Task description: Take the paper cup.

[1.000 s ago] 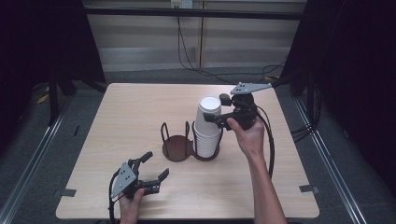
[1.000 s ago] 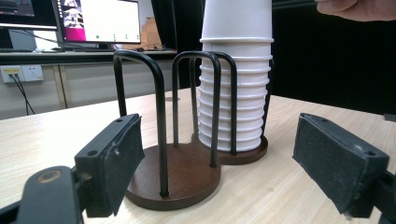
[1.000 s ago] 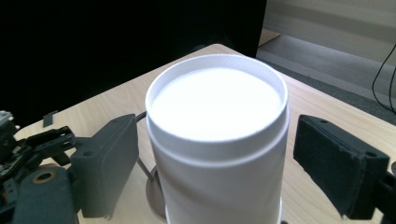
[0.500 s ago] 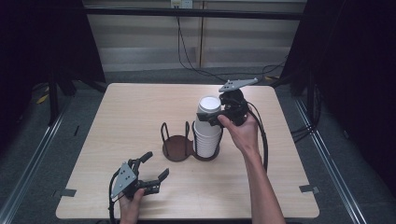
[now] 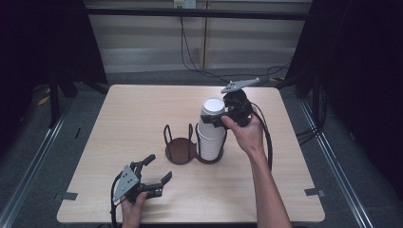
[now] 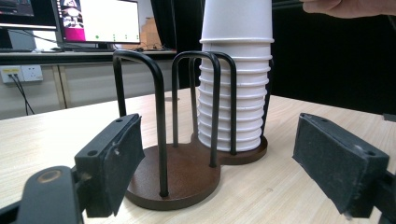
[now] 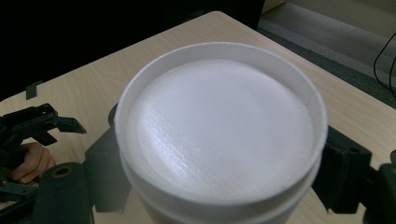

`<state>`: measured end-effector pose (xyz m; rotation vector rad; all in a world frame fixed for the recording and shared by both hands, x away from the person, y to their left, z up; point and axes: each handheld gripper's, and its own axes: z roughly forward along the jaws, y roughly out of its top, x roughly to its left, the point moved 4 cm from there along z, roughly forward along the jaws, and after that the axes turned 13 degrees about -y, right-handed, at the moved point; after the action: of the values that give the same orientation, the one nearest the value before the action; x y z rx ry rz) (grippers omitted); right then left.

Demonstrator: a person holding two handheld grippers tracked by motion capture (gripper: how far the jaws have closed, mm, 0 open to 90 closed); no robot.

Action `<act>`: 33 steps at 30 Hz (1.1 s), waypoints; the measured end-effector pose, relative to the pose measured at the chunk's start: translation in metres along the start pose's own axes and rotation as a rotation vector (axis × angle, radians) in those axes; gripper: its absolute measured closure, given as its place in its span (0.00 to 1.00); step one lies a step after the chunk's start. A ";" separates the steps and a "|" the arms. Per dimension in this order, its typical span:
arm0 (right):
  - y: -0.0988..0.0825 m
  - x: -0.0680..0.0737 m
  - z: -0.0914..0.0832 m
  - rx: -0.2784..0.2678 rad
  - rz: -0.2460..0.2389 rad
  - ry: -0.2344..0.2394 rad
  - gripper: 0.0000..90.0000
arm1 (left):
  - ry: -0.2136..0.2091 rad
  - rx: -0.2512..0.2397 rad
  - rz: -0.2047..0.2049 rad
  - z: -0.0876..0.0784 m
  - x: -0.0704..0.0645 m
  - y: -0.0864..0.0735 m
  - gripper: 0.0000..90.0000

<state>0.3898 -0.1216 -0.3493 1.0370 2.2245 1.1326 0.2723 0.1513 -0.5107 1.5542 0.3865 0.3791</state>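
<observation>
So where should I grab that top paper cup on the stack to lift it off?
Grip the top cup on its side wall just under the closed upturned end, one jaw on each side, coming in level as the right gripper does. The cups sit upside down and nested, so little else of it is exposed.

the right gripper (image 5: 215, 119), at centre right of the high view, has slid left from just beside the stack of white cups (image 5: 211, 133) until its jaws flank the top cup (image 7: 219, 130). those jaws have just been closing, with that cup between them in the right gripper view.
</observation>
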 end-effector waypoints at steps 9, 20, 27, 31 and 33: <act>0.004 -0.001 -0.004 -0.015 0.003 0.006 0.24 | 0.000 0.000 0.000 0.000 0.000 0.000 0.18; 0.009 -0.005 -0.014 -0.068 0.036 0.020 0.24 | 0.000 -0.001 0.000 0.000 0.000 0.000 0.18; 0.011 -0.006 -0.020 -0.103 0.050 0.022 0.25 | 0.000 -0.002 -0.004 0.000 0.000 0.000 0.18; 0.012 -0.007 -0.025 -0.134 0.058 0.011 0.25 | -0.001 -0.001 0.000 0.000 0.000 0.000 0.18; 0.013 -0.008 -0.026 -0.146 0.065 0.010 0.25 | 0.000 -0.001 0.000 0.000 0.000 0.000 0.18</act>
<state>0.3828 -0.1357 -0.3232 1.0513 2.0935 1.3095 0.2723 0.1513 -0.5107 1.5535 0.3860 0.3787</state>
